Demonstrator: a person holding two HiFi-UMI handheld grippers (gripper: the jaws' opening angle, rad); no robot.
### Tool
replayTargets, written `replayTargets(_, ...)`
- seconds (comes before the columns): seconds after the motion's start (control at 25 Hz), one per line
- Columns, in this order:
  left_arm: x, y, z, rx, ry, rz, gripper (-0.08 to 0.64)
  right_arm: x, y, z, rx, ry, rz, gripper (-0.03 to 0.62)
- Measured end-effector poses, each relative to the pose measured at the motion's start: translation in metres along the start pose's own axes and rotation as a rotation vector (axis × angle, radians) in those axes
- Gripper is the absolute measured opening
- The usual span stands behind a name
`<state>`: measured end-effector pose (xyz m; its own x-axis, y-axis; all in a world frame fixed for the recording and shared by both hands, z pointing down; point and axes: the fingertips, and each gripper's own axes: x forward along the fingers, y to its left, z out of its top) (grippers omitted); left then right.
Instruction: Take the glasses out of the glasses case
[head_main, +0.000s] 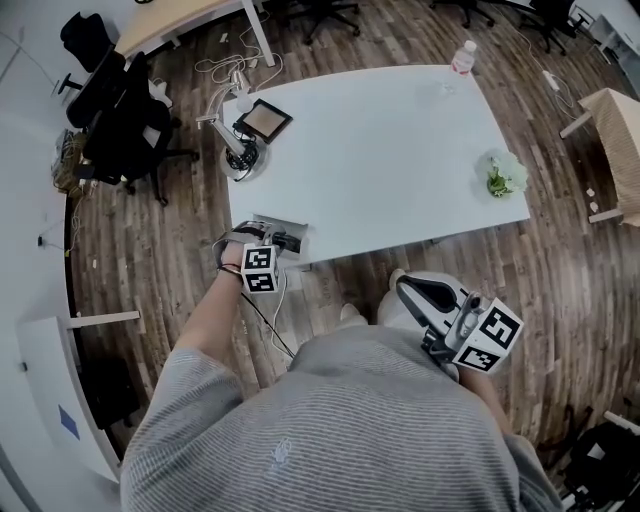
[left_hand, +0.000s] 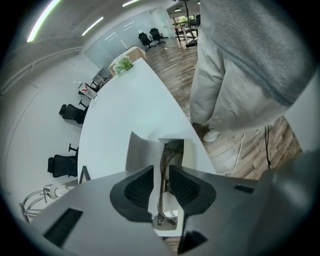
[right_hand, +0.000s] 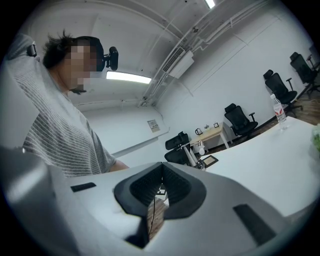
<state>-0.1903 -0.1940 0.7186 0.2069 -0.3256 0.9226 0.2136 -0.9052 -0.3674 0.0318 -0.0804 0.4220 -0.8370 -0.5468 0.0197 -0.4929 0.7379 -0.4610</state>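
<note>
The person stands at the near edge of a white table (head_main: 370, 150) with a gripper in each hand. The left gripper (left_hand: 161, 170) reaches over the table's near left corner, where the glasses case (left_hand: 192, 152) lies open, its lid (left_hand: 140, 150) folded out to the left. The glasses (left_hand: 163, 155) are folded and still sit in the case's tray, running lengthwise away from the camera. The left gripper's jaws have the glasses between them, drawn in to a narrow gap with the dark ribbed pads (left_hand: 182, 187) against the frame.

The right gripper (right_hand: 161, 172) is off the table, held low beside the person's right hip over the wooden floor (head_main: 560, 260). Its jaws are together, the pads meeting at their tips with nothing between them. Its camera looks back up past the grey striped shirt (right_hand: 55, 135) towards the ceiling.

The rest of the table is mostly bare. A small green plant (head_main: 503, 175) sits near its right edge, a clear bottle (head_main: 463, 57) stands at the far edge, and a tablet (head_main: 264, 120) on a jointed stand is fixed at the left side. Black office chairs (head_main: 120, 110) stand on the floor to the far left.
</note>
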Motion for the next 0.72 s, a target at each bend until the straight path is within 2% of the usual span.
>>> replayTargets(0.44, 0.013, 0.000, -0.005, 0.080, 0.078, 0.004, 0.067, -0.003, -0.005, 0.001, 0.014, -0.003, -0.025, 0.015)
replayTargets(0.52, 0.014, -0.001, -0.005, 0.084, 0.080, 0.002, 0.040, -0.002, -0.006, 0.001, 0.016, -0.004, -0.027, 0.014)
replayTargets(0.72, 0.013, -0.002, -0.002, 0.080, 0.075, 0.024, 0.037, -0.001, -0.006, 0.001, 0.022, -0.008, -0.026, 0.015)
